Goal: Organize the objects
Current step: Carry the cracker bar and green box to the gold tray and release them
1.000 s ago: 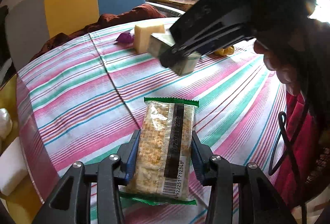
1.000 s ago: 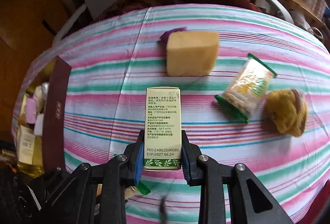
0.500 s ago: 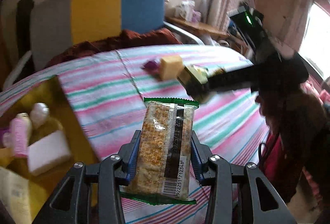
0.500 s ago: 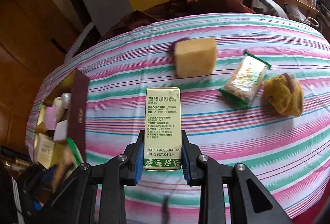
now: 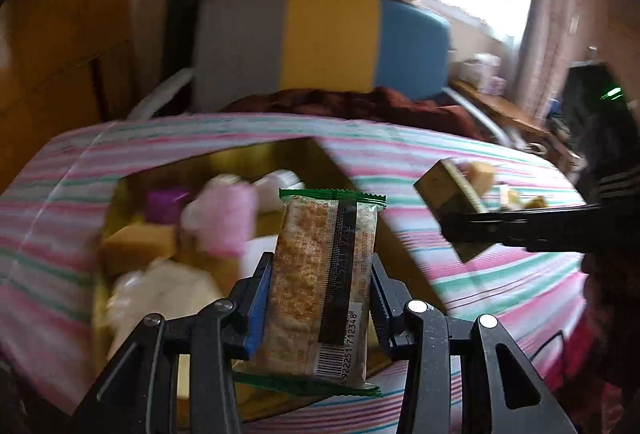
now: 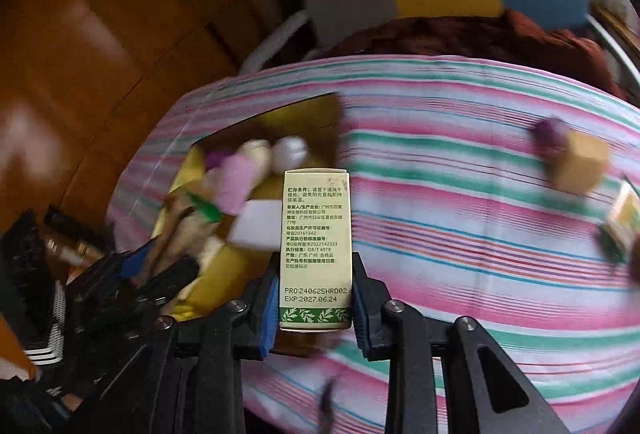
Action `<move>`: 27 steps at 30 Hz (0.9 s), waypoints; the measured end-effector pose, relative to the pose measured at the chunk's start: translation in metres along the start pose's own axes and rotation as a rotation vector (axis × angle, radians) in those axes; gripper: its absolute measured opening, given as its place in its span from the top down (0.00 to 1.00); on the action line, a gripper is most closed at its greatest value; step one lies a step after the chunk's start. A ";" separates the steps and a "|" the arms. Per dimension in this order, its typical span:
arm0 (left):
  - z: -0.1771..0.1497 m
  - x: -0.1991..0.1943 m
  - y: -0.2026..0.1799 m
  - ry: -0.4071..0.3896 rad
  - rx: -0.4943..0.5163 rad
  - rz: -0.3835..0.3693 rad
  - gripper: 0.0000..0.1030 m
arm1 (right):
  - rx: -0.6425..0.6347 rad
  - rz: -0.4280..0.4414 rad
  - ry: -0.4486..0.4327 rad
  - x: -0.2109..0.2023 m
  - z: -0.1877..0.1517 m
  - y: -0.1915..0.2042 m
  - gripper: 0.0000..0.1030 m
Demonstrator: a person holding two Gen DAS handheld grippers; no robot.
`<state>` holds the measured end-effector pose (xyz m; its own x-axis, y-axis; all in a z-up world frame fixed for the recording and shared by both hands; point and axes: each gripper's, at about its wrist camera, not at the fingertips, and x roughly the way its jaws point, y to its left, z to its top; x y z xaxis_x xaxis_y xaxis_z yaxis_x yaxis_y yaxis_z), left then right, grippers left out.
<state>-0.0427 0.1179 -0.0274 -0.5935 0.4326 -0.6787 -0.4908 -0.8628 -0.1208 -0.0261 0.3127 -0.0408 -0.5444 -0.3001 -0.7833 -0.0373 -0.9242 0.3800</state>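
A: Look at the left tool (image 5: pixel 318 298). It is squeezing the cracker pack (image 5: pixel 324 282) by its long sides, and the pack hangs in the air over the box (image 5: pixel 320 158).

B: The box sits near the left edge of the worktop (image 5: pixel 500 274). It already looks full of bottles and other things, but they are too blurry to name.

A: So the pack could land on top of the pile and slide out. Crackers can break too, if the tool squeezes hard.

B: Now the right tool (image 6: pixel 314 308). Its jaws are almost together, pinching the small green carton (image 6: pixel 316 246) by its bottom end. The carton hangs over the right edge of the box.

A: It is held only at one end, so it could tip. If it drops now, it could hit the rim and fall outside.

B: Both tools are heading to the same box. They could bump each other.
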 end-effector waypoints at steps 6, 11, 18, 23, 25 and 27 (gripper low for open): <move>-0.016 -0.004 0.037 0.004 -0.080 0.093 0.43 | -0.092 0.027 0.092 0.032 -0.009 0.047 0.59; -0.017 -0.015 0.049 -0.037 -0.092 0.142 0.42 | -0.109 -0.010 0.114 0.042 -0.019 0.058 0.59; -0.014 -0.028 0.049 -0.064 -0.090 0.181 0.32 | -0.174 -0.193 0.001 0.027 -0.025 0.066 0.54; -0.013 -0.034 0.045 -0.070 -0.084 0.197 0.27 | -0.201 -0.259 -0.075 0.018 -0.027 0.071 0.53; -0.013 -0.036 0.043 -0.071 -0.080 0.202 0.26 | -0.205 -0.277 -0.099 0.015 -0.027 0.073 0.47; -0.013 -0.038 0.041 -0.071 -0.075 0.205 0.25 | -0.216 -0.306 -0.137 0.013 -0.027 0.074 0.42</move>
<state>-0.0323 0.0624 -0.0165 -0.7207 0.2617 -0.6420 -0.3084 -0.9504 -0.0412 -0.0130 0.2340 -0.0365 -0.6425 0.0180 -0.7661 -0.0458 -0.9988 0.0150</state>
